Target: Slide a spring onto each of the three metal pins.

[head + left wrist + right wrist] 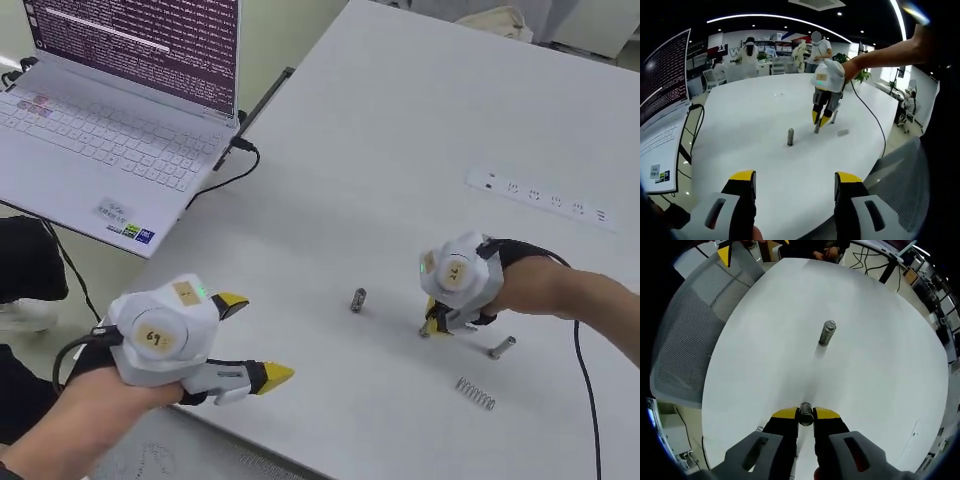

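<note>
On the worktop (400,120), the right tongs (433,325) point down, tips pinched on a small metal pin (425,331). At their 9 o'clock stands a spring-wrapped pin (358,300). At 4 o'clock lie a bare pin (502,347) and a loose spring (476,393). At the worktop's 7 o'clock edge, the left tongs (258,338) gape wide.

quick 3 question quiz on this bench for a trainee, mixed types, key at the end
1. True or false: the left gripper has its jaws open.
2. The loose spring lies nearest to: A the laptop, B the bare pin, C the power strip.
3. Fill in: the right gripper is shut on a ____.
Key: 1 true; 2 B; 3 spring.
</note>
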### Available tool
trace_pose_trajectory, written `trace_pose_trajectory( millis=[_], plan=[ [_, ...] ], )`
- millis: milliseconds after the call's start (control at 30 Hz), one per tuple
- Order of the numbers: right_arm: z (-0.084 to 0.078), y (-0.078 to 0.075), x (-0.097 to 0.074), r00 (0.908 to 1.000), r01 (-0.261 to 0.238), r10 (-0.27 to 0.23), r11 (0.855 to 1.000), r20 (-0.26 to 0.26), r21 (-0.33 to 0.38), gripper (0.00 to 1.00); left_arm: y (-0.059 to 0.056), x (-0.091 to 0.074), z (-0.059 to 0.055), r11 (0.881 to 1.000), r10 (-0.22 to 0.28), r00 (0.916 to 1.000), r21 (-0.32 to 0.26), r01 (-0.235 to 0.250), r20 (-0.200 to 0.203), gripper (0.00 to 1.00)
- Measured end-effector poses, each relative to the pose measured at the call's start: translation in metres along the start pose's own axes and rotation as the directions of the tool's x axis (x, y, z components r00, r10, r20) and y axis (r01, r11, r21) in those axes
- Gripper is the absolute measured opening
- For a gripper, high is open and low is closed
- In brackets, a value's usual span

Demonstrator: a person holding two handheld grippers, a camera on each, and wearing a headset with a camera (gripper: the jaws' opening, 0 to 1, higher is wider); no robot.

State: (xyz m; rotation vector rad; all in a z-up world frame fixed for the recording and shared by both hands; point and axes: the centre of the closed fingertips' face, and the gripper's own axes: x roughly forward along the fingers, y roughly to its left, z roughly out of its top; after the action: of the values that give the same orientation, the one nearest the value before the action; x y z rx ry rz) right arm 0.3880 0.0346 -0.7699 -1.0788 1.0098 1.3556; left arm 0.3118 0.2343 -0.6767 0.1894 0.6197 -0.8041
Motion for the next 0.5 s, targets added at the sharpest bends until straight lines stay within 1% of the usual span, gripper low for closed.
trace_pose_trajectory(
  millis=[67, 167, 433, 500],
  plan=[
    [-0.001, 0.000, 0.000, 1.0000, -0.001, 0.001, 1.000, -0.002, -0.001, 0.09, 0.000, 0.000, -0.001, 1.000, 0.000, 1.0000, 0.000, 0.000, -0.002, 0.59],
    [-0.002, -0.001, 0.000, 1.0000, 0.004, -0.004, 1.000, -0.007, -0.010, 0.12, 0.000, -0.001, -0.002, 1.000, 0.001, 1.0000, -0.002, -0.001, -0.004, 0.59],
    [-0.005, -0.001, -0.009, 0.9999, 0.013, -0.013, 1.000, 0.000, -0.003, 0.17, 0.000, -0.003, -0.002, 1.000, 0.003, 1.0000, 0.001, -0.003, -0.005, 0.59],
    [-0.004, -0.002, -0.013, 0.9998, 0.020, -0.020, 1.000, 0.009, 0.007, 0.18, 0.000, -0.003, -0.002, 1.000, 0.003, 1.0000, 0.003, -0.003, -0.004, 0.59]
  ],
)
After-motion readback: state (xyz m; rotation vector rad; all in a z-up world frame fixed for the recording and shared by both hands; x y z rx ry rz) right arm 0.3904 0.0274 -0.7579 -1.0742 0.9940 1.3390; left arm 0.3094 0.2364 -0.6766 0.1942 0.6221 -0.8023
